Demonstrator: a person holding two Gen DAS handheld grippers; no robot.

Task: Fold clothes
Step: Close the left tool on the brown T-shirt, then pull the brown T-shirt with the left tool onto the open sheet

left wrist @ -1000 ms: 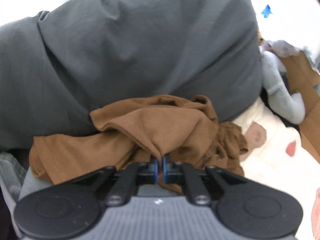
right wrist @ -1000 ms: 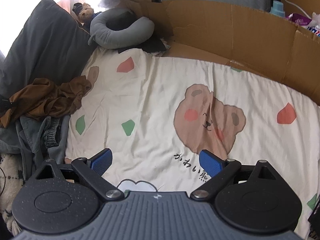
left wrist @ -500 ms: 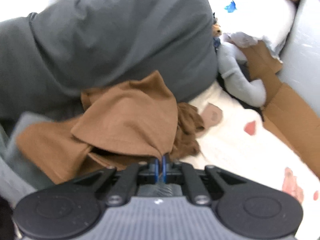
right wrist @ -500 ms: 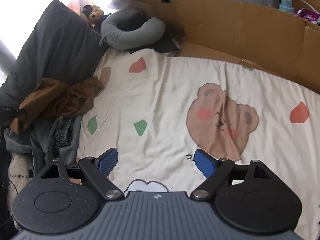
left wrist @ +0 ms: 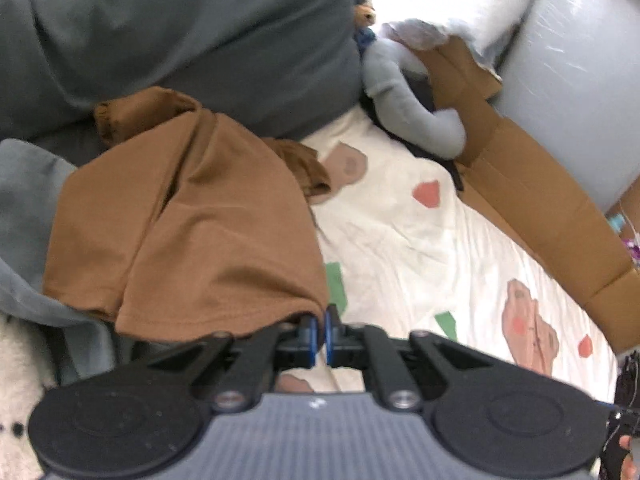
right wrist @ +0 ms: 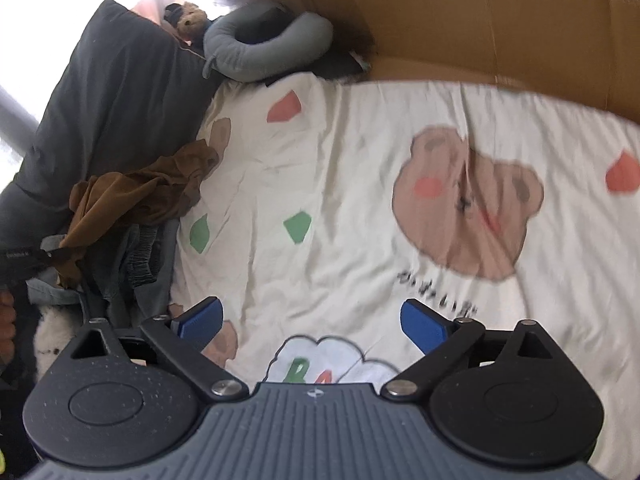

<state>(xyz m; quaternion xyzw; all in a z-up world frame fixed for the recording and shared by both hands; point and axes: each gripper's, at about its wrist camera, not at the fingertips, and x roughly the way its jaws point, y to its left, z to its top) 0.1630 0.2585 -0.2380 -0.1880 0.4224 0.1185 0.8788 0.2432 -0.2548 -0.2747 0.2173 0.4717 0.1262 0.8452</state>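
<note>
1. Left gripper clamped on brown garment hem; right gripper empty, jaws just opened wide over bedsheet.
2. Garment dragged off the pile beside dark pillow, now partly stretched out.
3. Likely ready for spreading flat.

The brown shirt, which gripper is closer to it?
Left. The left gripper is shut on the brown shirt's edge. The right gripper is open over the bear sheet, well away from the shirt, with nothing between its jaws, which have just been opening.
</note>
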